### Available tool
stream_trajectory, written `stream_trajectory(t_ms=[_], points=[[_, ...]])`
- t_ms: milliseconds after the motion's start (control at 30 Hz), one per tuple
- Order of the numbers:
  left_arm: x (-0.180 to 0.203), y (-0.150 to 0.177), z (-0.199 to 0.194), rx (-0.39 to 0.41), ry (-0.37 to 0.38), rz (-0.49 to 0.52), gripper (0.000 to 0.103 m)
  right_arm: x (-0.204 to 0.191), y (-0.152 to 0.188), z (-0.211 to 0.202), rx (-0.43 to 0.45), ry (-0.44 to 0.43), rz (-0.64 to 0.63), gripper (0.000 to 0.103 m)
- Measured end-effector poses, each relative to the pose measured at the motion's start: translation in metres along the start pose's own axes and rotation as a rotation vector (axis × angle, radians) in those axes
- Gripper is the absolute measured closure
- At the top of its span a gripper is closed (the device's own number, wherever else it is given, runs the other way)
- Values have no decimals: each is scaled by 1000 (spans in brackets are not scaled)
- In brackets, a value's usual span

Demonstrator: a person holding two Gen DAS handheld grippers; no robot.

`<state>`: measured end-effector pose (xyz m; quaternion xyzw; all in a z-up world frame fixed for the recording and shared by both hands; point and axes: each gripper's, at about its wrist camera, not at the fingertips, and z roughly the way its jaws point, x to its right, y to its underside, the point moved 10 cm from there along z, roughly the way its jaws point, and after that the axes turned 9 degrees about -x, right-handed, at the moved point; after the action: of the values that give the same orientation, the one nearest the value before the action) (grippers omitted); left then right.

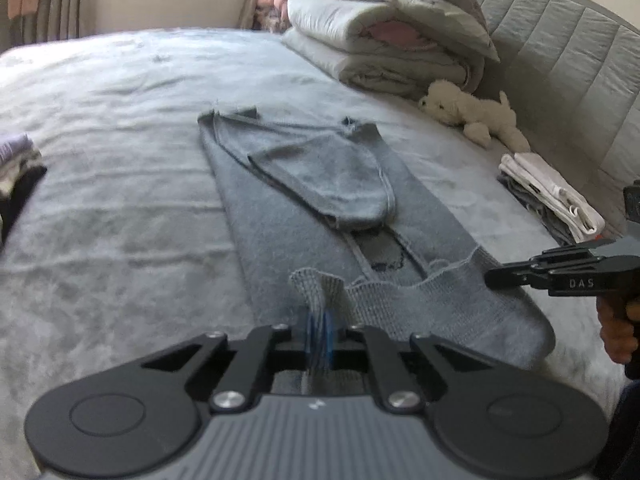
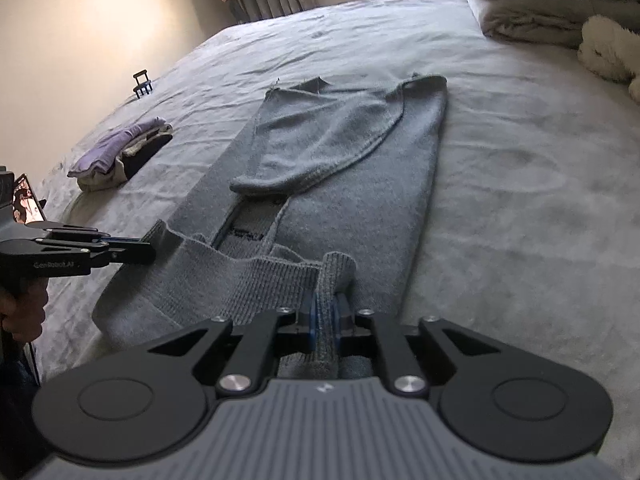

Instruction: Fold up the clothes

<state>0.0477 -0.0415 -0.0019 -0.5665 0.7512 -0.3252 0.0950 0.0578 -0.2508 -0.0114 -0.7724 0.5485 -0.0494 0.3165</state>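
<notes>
1. While a grey knit sweater (image 1: 320,208) is spread lengthwise on the grey bedspread (image 1: 120,160), its ribbed near edge is pinched at two points by the two grippers.
2. The left gripper (image 1: 319,322) is seen closed on a raised fold of the ribbed edge, the knit being clamped between its blue pads (image 1: 328,328).
3. The right gripper (image 2: 326,316) is likewise shut on a bunched fold of the same ribbed edge, with cloth squeezed between its blue pads (image 2: 312,320).
4. In the left wrist view the right gripper is shown from the side at the right border, its tips meeting the sweater's edge; the holding hand (image 1: 618,324) is partly seen below it.
5. In the right wrist view the left gripper is seen at the left border, its tips at the other end of the ribbed edge.
6. Both sleeves have been laid inward over the body of the sweater, one sleeve (image 2: 320,148) lying diagonally on top.
7. The stretch of ribbed edge between the two grippers is lifted slightly off the bedspread; the rest of the sweater lies flat.
8. A stack of folded clothes (image 2: 120,152), topped by a lilac piece, is placed well apart to the left of the sweater.
9. Another stack of folded clothes (image 1: 552,192) lies to the right, near the padded headboard (image 1: 560,40).
10. A white plush toy (image 1: 472,116) and rolled bedding (image 1: 380,40) are seen at the head of the bed.
</notes>
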Motion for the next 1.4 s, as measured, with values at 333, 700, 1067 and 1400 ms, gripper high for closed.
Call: stream_trajectory(t_ms=[333, 700, 1067, 1400], points=[[-9, -42, -14, 150, -45, 8, 97, 3, -38, -25, 181, 130, -47, 95], [-27, -90, 32, 157, -117, 14, 97, 33, -91, 30, 194, 309, -38, 95], [-43, -82, 72, 107, -156, -5, 93, 42, -88, 64, 142, 344, -21, 95], [-54, -78, 41, 111, -141, -143, 80, 43, -85, 34, 161, 354, 50, 89]])
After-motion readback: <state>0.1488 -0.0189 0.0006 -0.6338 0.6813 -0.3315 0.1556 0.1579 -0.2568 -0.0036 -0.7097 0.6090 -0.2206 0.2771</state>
